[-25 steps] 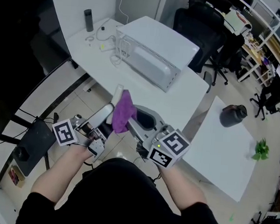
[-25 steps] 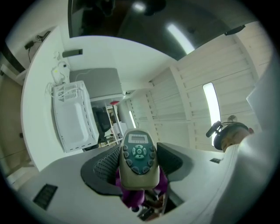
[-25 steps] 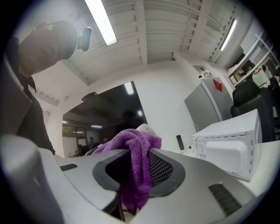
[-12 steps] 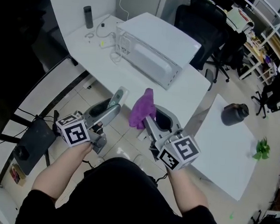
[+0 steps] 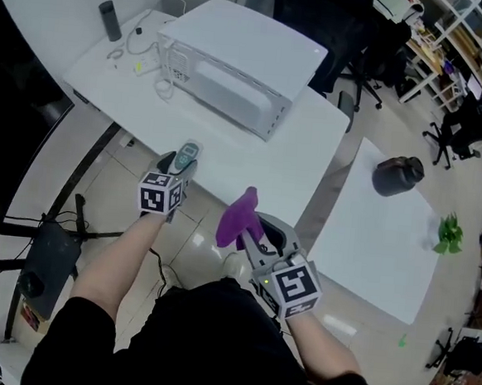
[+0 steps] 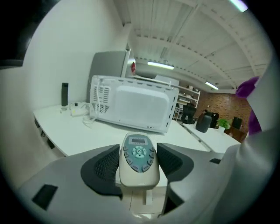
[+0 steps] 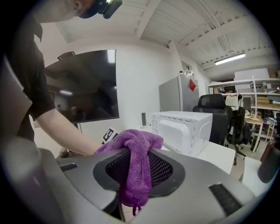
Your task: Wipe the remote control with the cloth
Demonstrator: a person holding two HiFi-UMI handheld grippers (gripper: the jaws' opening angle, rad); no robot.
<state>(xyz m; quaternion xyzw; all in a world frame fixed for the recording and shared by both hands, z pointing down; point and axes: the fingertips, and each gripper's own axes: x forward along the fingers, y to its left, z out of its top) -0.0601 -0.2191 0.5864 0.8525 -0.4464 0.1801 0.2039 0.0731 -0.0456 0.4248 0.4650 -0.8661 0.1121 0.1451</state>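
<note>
A white remote control (image 6: 139, 158) with a teal button panel sits between the two pads of my left gripper (image 6: 139, 165), which is shut on it, buttons facing the camera. In the head view the remote (image 5: 184, 155) sticks out ahead of the left gripper (image 5: 177, 171) at the near edge of the white table (image 5: 259, 168). A purple cloth (image 7: 136, 159) hangs bunched between the pads of my right gripper (image 7: 138, 171), which is shut on it. In the head view the cloth (image 5: 238, 216) and right gripper (image 5: 251, 232) hover right of the remote, apart from it.
A white microwave (image 5: 234, 67) stands on the table, with a black cylinder (image 5: 110, 19) and cables (image 5: 140, 55) at its far left. A second white table (image 5: 378, 240) to the right carries a dark jug (image 5: 398, 175) and a green plant (image 5: 449, 235). Office chairs stand behind.
The cloth was draped against the remote; now the two are apart. Both grippers have dropped lower, and the left one has rolled and carried the remote to the table's near edge.
</note>
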